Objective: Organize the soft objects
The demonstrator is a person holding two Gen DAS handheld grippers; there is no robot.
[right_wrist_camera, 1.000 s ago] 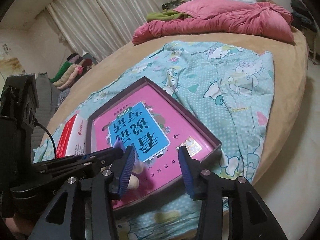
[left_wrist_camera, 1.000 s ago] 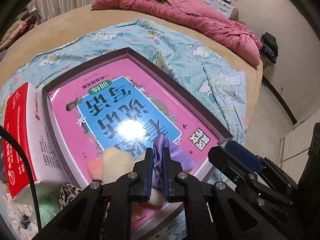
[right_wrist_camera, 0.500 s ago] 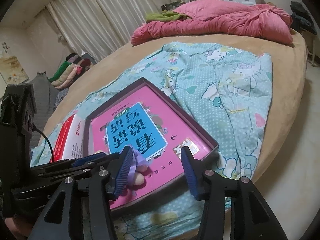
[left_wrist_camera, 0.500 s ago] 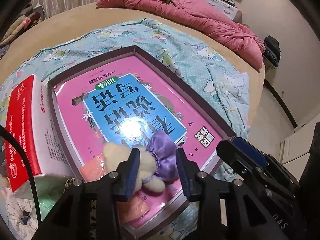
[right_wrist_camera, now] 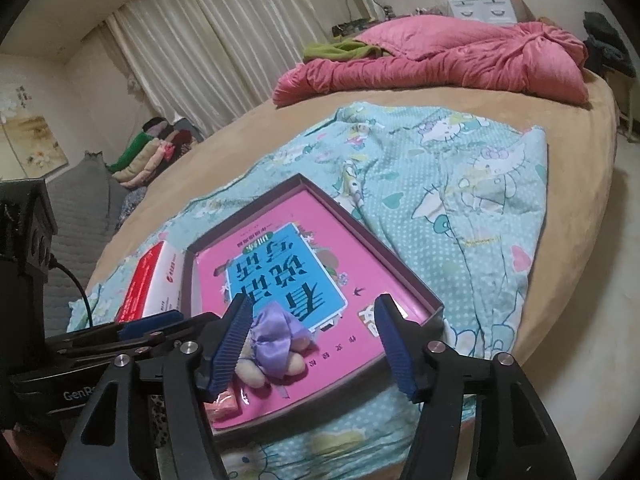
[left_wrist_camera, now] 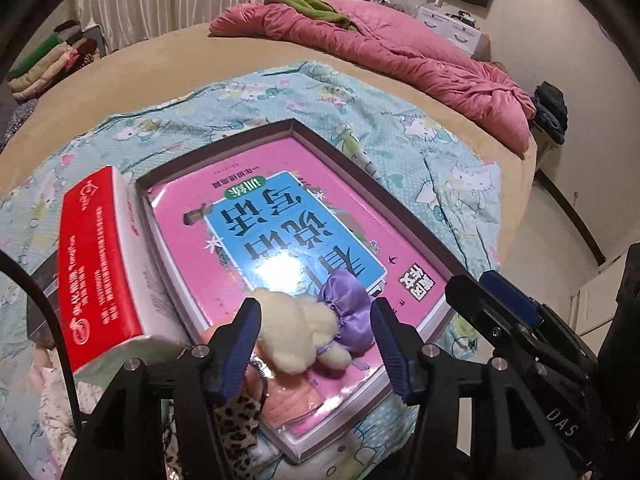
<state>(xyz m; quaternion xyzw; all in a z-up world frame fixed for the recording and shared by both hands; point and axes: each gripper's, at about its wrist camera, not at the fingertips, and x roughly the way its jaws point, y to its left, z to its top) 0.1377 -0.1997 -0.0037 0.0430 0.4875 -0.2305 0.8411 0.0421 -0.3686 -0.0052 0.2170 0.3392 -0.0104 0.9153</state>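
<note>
A small cream plush toy point(left_wrist_camera: 298, 330) with a purple satin bow point(left_wrist_camera: 346, 310) lies in the near corner of a shallow purple box point(left_wrist_camera: 360, 156) lined with a pink and blue book. My left gripper point(left_wrist_camera: 316, 340) is open, its fingers on either side of the toy and apart from it. The toy also shows in the right wrist view point(right_wrist_camera: 276, 346). My right gripper point(right_wrist_camera: 316, 344) is open and empty just above the box's near edge point(right_wrist_camera: 404, 268). A pink soft item point(left_wrist_camera: 290, 398) lies in the box under the toy.
A red and white carton point(left_wrist_camera: 100, 256) stands against the box's left side. A leopard-print item point(left_wrist_camera: 240, 420) lies at the near left. All rest on a teal cartoon blanket point(right_wrist_camera: 460, 184) on a tan bed. A pink duvet point(right_wrist_camera: 460, 60) lies at the far end.
My left gripper was shut on the toy's purple bow; it has opened and let the toy go into the box, then drawn back. The right gripper stayed open.
</note>
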